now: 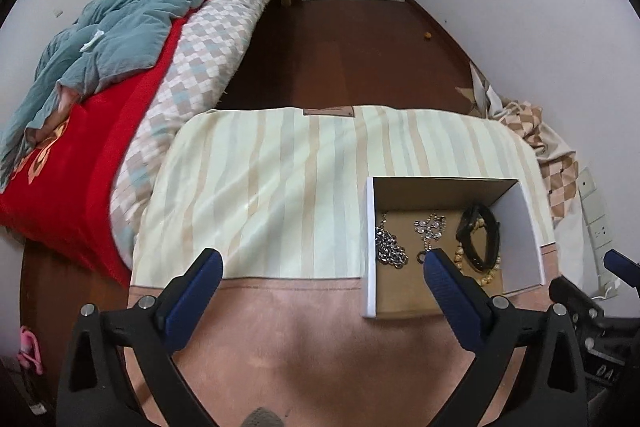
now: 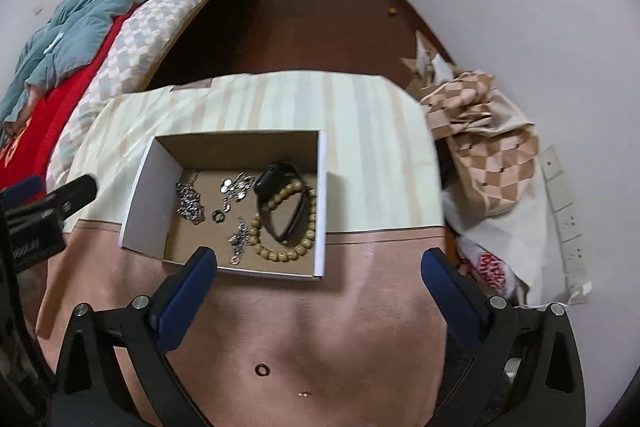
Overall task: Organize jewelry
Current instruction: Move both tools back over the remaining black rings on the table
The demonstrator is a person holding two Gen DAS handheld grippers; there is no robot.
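Two grippers you held over the cloth-covered table [image 2: 360,131]: your left gripper [image 1: 322,265] and right gripper [image 2: 318,265] both stood spread wide, holding nothing. One open cardboard box [image 2: 323,211] sat on the cloth, containing a silver chain [image 2: 189,205], a coin necklace [image 2: 236,185], a small pendant [image 2: 239,239], a ring [image 2: 218,215], a wooden bead bracelet [image 2: 280,251] and a black band [image 2: 286,207] lying over the beads. Outside it, nearer you, lay a dark ring [image 2: 262,369] and what looked like a tiny gold stud [image 2: 304,393].
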